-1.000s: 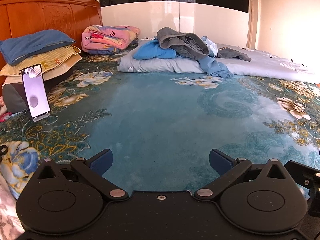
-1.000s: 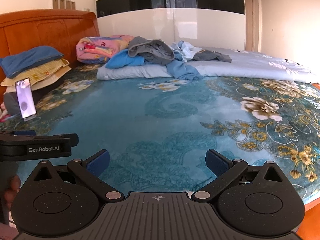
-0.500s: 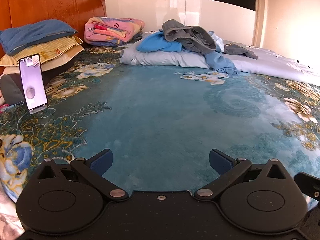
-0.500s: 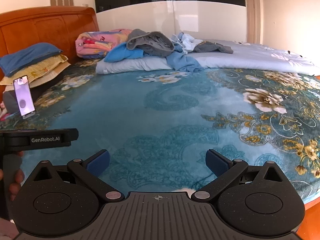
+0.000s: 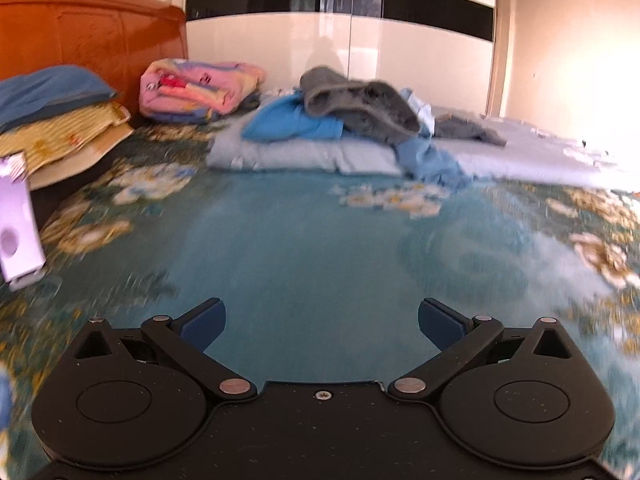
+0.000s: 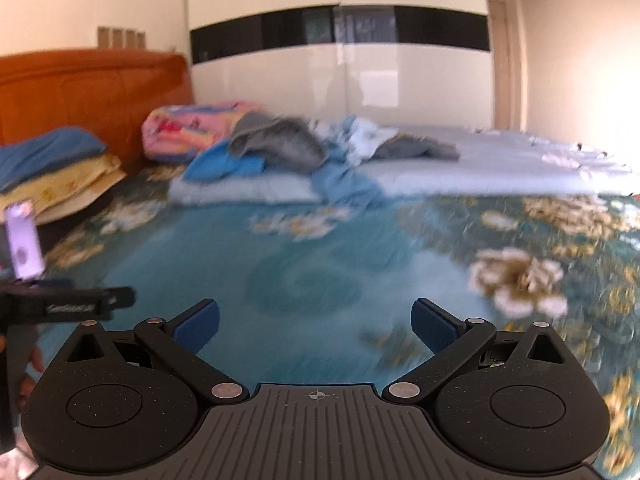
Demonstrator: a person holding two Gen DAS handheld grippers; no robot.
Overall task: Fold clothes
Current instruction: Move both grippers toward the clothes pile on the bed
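A heap of unfolded clothes lies at the far side of the bed: a grey garment [image 5: 360, 104] on top, a bright blue one [image 5: 292, 122] under it, and a lighter blue one [image 5: 430, 160] trailing toward me. The heap also shows in the right wrist view [image 6: 280, 146]. My left gripper [image 5: 322, 322] is open and empty above the teal floral bedspread [image 5: 304, 248], far short of the heap. My right gripper [image 6: 316, 322] is open and empty too, with the left gripper's body [image 6: 68, 306] at its left.
A phone on a stand [image 5: 16, 220] stands at the left bed edge. Stacked pillows [image 5: 56, 120] and a folded pink blanket [image 5: 200, 90] lie by the wooden headboard [image 5: 92, 36]. A pale folded quilt [image 5: 304, 156] lies under the heap. A white wardrobe [image 5: 340, 40] stands behind.
Both grippers have moved forward toward the clothes heap, which looks larger now. Both views are blurred by the motion. The jaws stay open.
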